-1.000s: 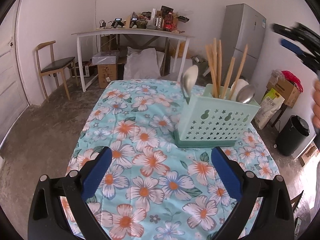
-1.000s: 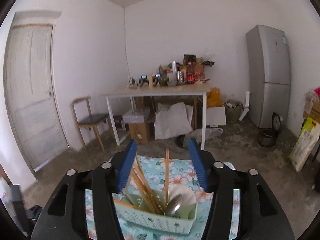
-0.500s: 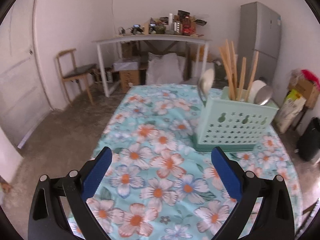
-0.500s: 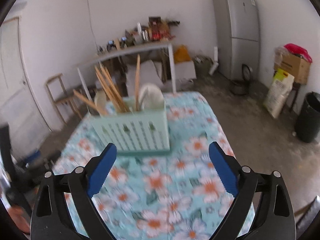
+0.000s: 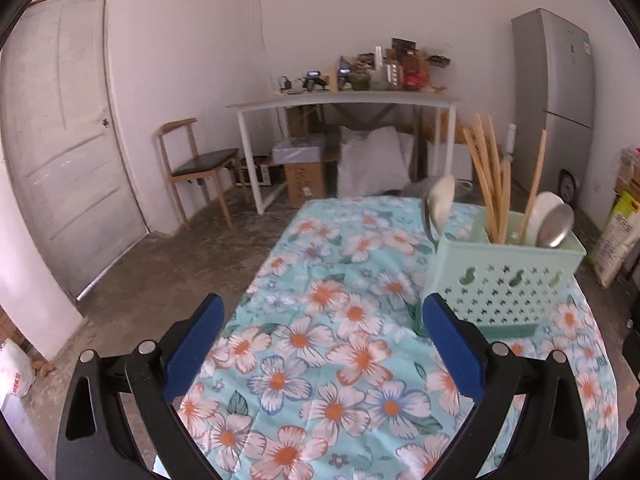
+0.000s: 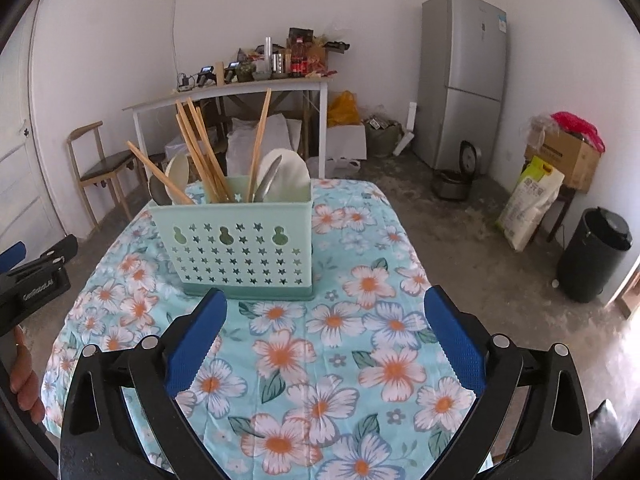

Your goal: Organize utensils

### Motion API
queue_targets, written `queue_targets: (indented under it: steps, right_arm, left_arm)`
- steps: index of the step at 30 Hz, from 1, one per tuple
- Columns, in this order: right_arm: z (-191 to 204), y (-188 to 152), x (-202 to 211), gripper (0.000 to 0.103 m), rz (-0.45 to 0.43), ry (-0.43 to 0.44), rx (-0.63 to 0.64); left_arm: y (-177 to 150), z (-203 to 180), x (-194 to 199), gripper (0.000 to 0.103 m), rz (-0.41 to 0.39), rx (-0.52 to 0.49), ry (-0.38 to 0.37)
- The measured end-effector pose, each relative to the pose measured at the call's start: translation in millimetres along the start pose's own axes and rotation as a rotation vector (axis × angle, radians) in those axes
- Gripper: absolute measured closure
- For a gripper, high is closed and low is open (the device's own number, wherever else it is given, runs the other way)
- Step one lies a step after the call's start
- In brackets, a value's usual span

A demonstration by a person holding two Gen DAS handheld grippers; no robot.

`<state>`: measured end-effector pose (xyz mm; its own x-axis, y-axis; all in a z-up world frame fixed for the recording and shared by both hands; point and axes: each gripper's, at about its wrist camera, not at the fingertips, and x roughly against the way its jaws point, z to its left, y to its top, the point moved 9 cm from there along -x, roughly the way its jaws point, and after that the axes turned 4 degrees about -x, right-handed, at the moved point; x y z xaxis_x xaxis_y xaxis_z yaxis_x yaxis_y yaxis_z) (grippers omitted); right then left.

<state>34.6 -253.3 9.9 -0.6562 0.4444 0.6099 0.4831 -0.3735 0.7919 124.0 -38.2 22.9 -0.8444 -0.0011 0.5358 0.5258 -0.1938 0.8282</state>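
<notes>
A mint-green perforated utensil holder (image 6: 240,240) stands on the floral tablecloth (image 6: 332,320); it also shows at the right of the left wrist view (image 5: 508,280). It holds wooden chopsticks (image 6: 200,152), metal spoons (image 5: 556,226) and white spoons (image 6: 286,174). My left gripper (image 5: 322,334) is open and empty above the cloth, left of the holder. My right gripper (image 6: 324,332) is open and empty, just in front of the holder. The left gripper's body shows at the left edge of the right wrist view (image 6: 32,280).
Behind the table stand a white desk (image 5: 344,100) with clutter, a wooden chair (image 5: 192,164), a grey fridge (image 6: 464,76), boxes and sacks (image 6: 532,200), and a black bin (image 6: 596,256). A door (image 5: 60,140) is at the left.
Both grippers have pulled back and swung: the left now looks further left toward the door, the right has come down and squared up in front of the holder. Both stay open.
</notes>
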Motion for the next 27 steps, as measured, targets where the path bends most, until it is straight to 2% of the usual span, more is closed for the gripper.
queue_targets:
  steps: [4,13,23,27]
  right_arm:
    - [-0.8,2.7,-4.3,0.008,-0.002,0.000,-0.004]
    - [-8.9,1.5,-12.6,0.008,0.017,-0.012,-0.034]
    - [-14.1,3.4,-13.0,0.008,0.016,-0.039,-0.036]
    - [-17.3,4.1,-10.6,0.008,0.012,-0.051,-0.033]
  left_arm:
    - [6.1,-0.2,-1.0,0.006,-0.011,0.006,0.031]
    - [-3.7,-2.1,-19.3,0.006,0.063,-0.012,0.078]
    - [-4.6,15.5,-17.5,0.006,0.062,0.018,0.141]
    - [-6.5,20.5,-17.7,0.006,0.072,0.025,0.143]
